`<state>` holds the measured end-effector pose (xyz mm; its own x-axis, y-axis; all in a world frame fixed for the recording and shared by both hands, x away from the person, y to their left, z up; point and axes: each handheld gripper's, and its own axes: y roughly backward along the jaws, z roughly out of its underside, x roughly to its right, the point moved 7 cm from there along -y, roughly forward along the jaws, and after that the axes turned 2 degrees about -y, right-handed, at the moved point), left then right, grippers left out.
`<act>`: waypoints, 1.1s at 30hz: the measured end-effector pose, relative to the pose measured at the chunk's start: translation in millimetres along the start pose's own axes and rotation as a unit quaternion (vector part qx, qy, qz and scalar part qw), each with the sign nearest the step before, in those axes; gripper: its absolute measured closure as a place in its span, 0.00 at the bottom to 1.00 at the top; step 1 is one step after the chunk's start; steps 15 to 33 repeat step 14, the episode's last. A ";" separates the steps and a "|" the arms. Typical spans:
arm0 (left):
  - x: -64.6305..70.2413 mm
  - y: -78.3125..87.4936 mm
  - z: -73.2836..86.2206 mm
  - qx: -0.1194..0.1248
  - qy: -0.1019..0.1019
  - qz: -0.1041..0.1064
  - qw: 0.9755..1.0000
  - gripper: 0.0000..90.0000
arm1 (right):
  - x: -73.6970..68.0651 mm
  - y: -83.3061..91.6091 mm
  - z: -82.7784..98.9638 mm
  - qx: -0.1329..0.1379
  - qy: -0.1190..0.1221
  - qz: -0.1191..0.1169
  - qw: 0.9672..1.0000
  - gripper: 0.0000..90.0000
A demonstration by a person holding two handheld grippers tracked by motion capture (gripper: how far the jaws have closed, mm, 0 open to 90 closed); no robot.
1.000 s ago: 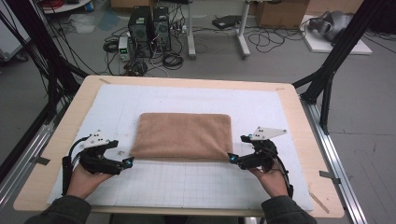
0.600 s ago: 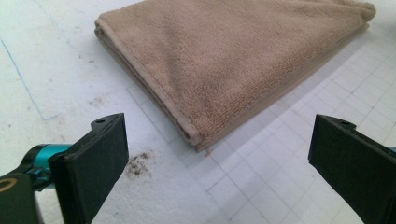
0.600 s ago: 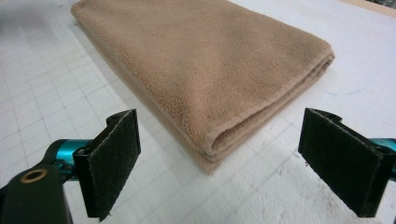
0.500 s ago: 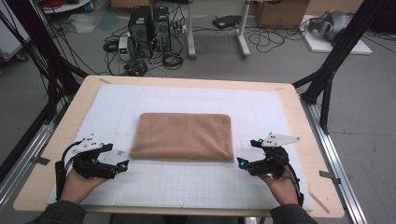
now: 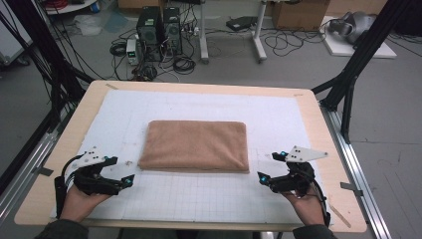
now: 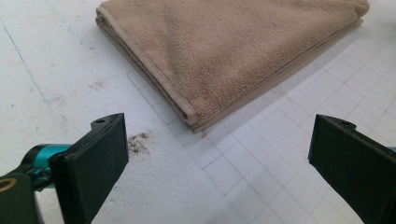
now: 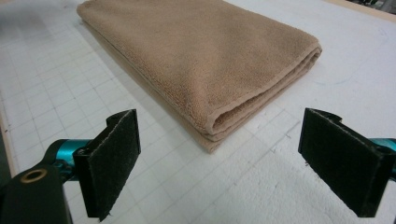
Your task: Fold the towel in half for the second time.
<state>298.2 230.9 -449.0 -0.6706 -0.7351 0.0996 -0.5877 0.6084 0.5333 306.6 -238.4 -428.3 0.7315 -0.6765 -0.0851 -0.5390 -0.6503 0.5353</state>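
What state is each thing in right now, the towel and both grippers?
Towel: folded into a flat rectangle, lying on the white mat, touched by neither gripper.
Left gripper: open, holding nothing, off the towel's near left corner.
Right gripper: open, holding nothing, off the towel's near right corner.

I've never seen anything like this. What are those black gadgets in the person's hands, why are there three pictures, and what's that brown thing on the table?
They are hand-held tools, each ending in a two-jaw claw. One picture looks down from above; the other two come from small cameras riding on each tool. From above, the left claw and right claw sit near the front corners of a folded brown towel, which lies flat on a white gridded mat on the wooden table. Both claws are open and hold nothing; neither touches the towel.
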 end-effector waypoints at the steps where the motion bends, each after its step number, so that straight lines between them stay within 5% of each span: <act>1: 0.0 0.9 0.8 -0.001 -0.001 0.000 1.000 0.06 | -0.1 1.1 0.8 0.002 0.000 0.001 1.000 0.13; 33: 4.0 4.5 10.1 0.003 0.001 0.001 1.000 0.06 | -6.8 6.7 12.0 0.007 0.000 0.004 1.000 0.13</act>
